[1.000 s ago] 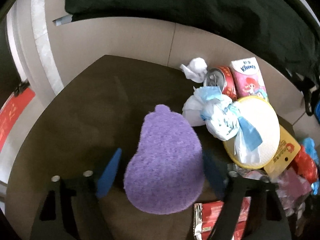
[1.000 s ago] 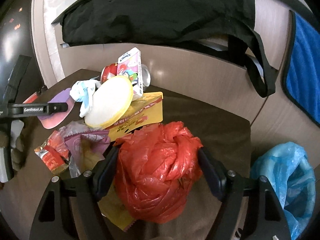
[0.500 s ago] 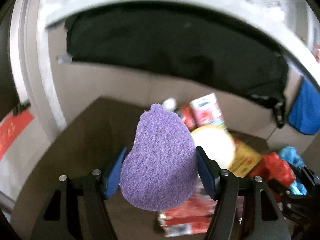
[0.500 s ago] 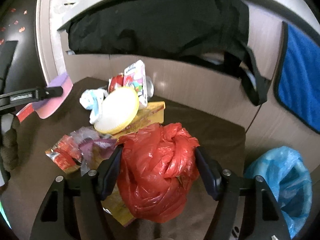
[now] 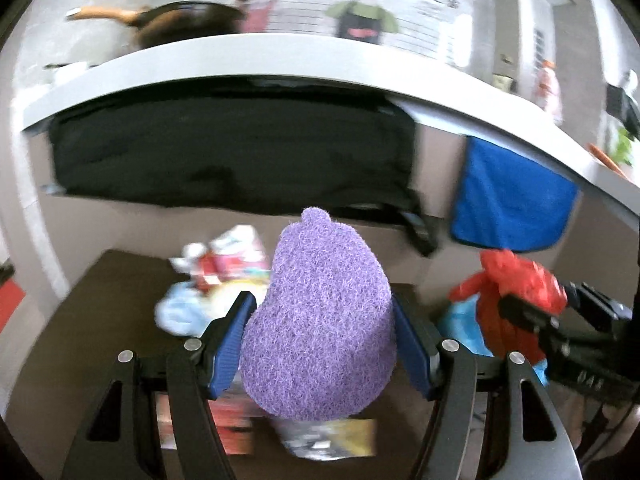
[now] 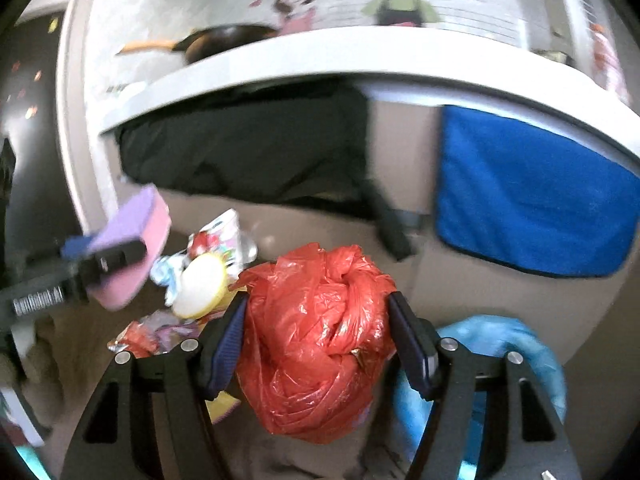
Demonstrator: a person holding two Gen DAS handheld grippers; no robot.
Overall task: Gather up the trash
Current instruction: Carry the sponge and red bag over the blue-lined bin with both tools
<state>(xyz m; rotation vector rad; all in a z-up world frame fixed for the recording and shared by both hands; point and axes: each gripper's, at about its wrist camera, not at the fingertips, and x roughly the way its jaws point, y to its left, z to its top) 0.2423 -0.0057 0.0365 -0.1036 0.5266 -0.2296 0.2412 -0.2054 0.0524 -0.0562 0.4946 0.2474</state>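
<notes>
My left gripper (image 5: 322, 328) is shut on a purple pear-shaped sponge (image 5: 320, 320) and holds it in the air above the brown table (image 5: 80, 320). It also shows in the right wrist view (image 6: 128, 256), purple on top and pink beneath. My right gripper (image 6: 316, 332) is shut on a knotted red plastic bag (image 6: 316, 332), lifted off the table; the bag also shows in the left wrist view (image 5: 516, 288). A blue bin bag (image 6: 512, 352) stands open on the floor at the right, below the red bag.
Trash lies heaped on the table: a Kleenex carton (image 6: 218, 232), a red can (image 5: 208, 272), a round yellow-rimmed lid (image 6: 200, 290), crumpled white-and-blue plastic (image 5: 176, 312), red snack wrappers (image 6: 140, 338). A black cloth (image 5: 224, 152) and a blue towel (image 6: 532, 200) hang from the counter behind.
Both grippers have risen and tilted up, so the counter and wall now show. The left gripper closed on the sponge and lifted it. The red bag came off the table, toward the blue bag.
</notes>
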